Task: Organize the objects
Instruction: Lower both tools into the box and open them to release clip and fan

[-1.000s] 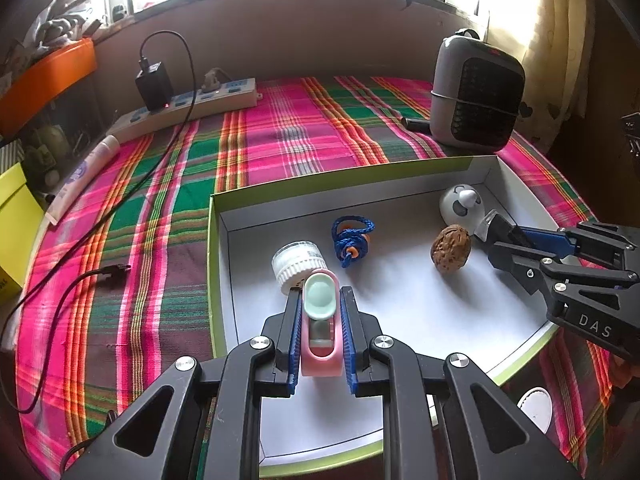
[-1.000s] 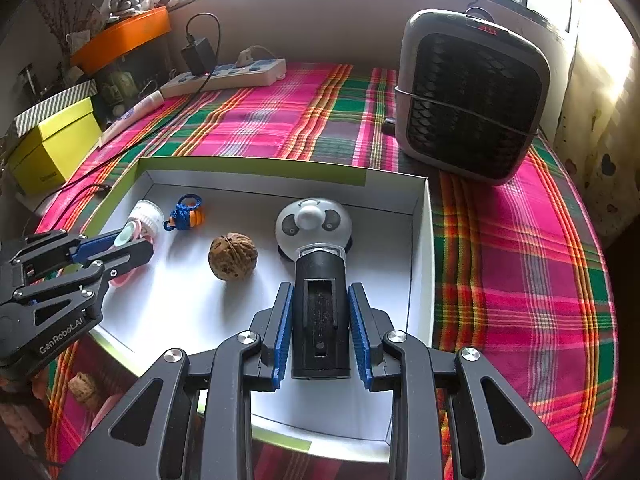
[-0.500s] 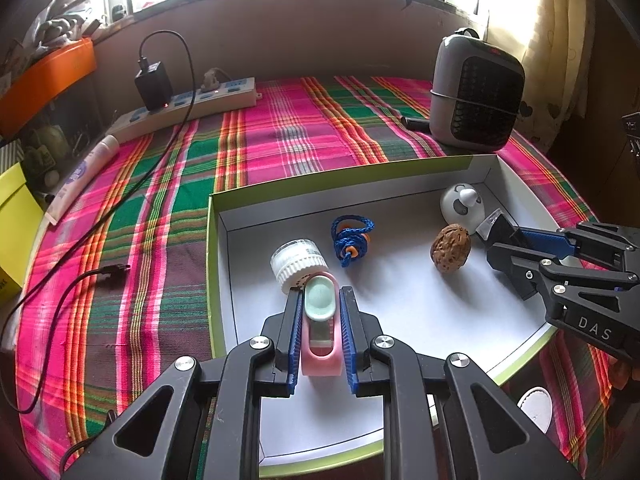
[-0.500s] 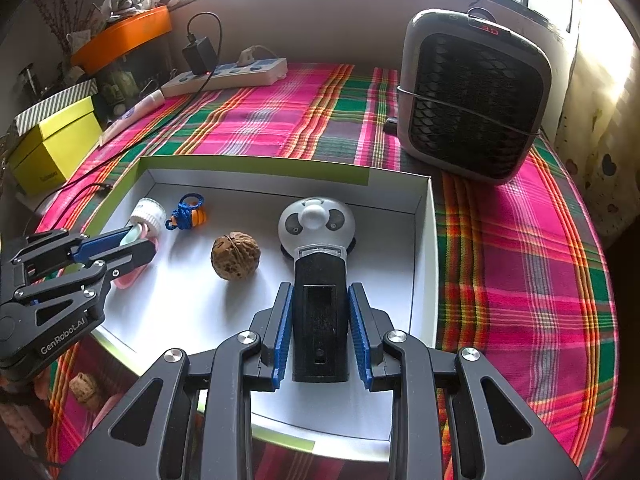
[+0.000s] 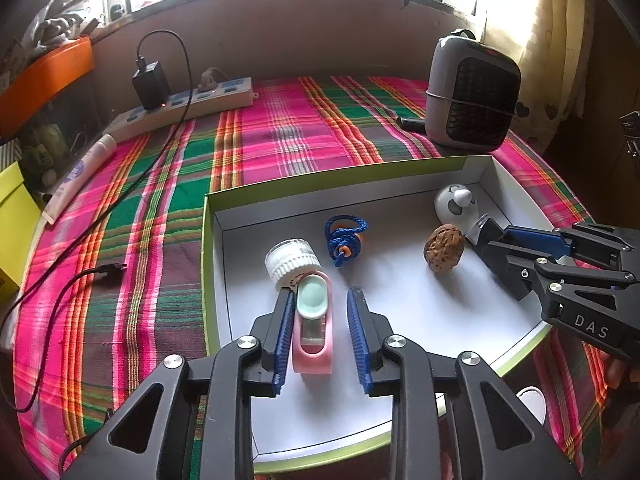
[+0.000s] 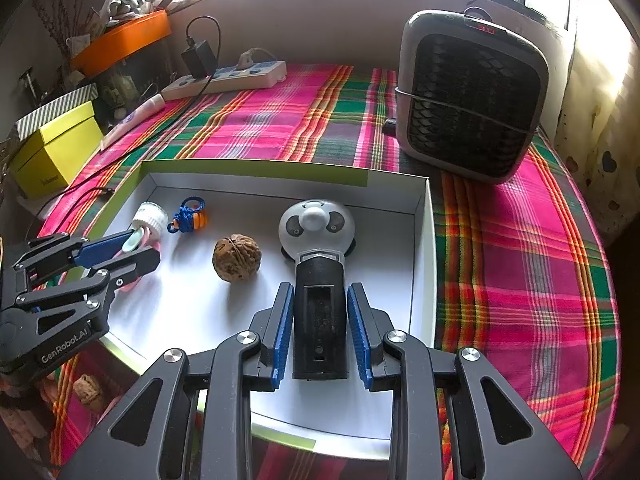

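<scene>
A white tray with a green rim [image 5: 208,240] [image 6: 420,240] lies on the plaid cloth. In it are a white-capped bottle [image 5: 290,258], a blue cord bundle [image 5: 344,238], a walnut [image 5: 444,252] [image 6: 236,258] and a panda-faced fan with a black handle [image 6: 318,272]. My left gripper [image 5: 320,300] is open around a pink and mint device [image 5: 314,320] that lies on the tray floor; a gap shows at the right finger. My right gripper [image 6: 320,300] has opened slightly around the fan handle, with small gaps on both sides.
A grey heater [image 6: 468,96] stands behind the tray at the right. A power strip with a black charger [image 5: 184,100] lies at the back left, with a cable [image 5: 80,276] on the cloth. A yellow box [image 6: 52,152] sits far left.
Both grippers have opened. The left fingers have spread away from the pink device and the right fingers from the fan handle. Both objects rest in the tray.
</scene>
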`<state>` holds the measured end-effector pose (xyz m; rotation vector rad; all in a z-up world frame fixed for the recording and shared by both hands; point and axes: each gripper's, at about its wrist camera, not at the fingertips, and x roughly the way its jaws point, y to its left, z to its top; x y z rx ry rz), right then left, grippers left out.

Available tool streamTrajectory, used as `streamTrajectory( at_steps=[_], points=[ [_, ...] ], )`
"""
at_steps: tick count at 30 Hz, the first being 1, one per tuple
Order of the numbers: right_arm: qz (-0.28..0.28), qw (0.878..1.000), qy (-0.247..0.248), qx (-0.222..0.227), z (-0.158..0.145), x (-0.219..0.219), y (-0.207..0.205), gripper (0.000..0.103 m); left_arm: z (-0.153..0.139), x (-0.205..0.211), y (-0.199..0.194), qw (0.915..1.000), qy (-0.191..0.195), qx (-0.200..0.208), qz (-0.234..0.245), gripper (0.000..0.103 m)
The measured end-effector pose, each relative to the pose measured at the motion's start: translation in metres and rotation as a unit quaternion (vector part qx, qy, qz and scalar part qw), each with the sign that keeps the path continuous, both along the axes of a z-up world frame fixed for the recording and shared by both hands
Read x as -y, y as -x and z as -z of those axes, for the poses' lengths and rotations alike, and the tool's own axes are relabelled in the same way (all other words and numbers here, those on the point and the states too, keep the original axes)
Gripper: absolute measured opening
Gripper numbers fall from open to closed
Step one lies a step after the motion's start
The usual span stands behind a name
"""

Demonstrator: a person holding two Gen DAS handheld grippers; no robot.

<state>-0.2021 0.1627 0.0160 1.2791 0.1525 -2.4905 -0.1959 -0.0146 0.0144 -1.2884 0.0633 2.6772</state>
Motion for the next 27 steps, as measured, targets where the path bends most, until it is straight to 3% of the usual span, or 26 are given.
streamTrajectory(
  at_steps=[27],
  points=[
    [0.01,0.999,0.026,-0.023,-0.012,-0.002,-0.021,0.029,-0.015,0.003,-0.024,0.9997,-0.009,-0.019,-0.014,0.028]
  ],
)
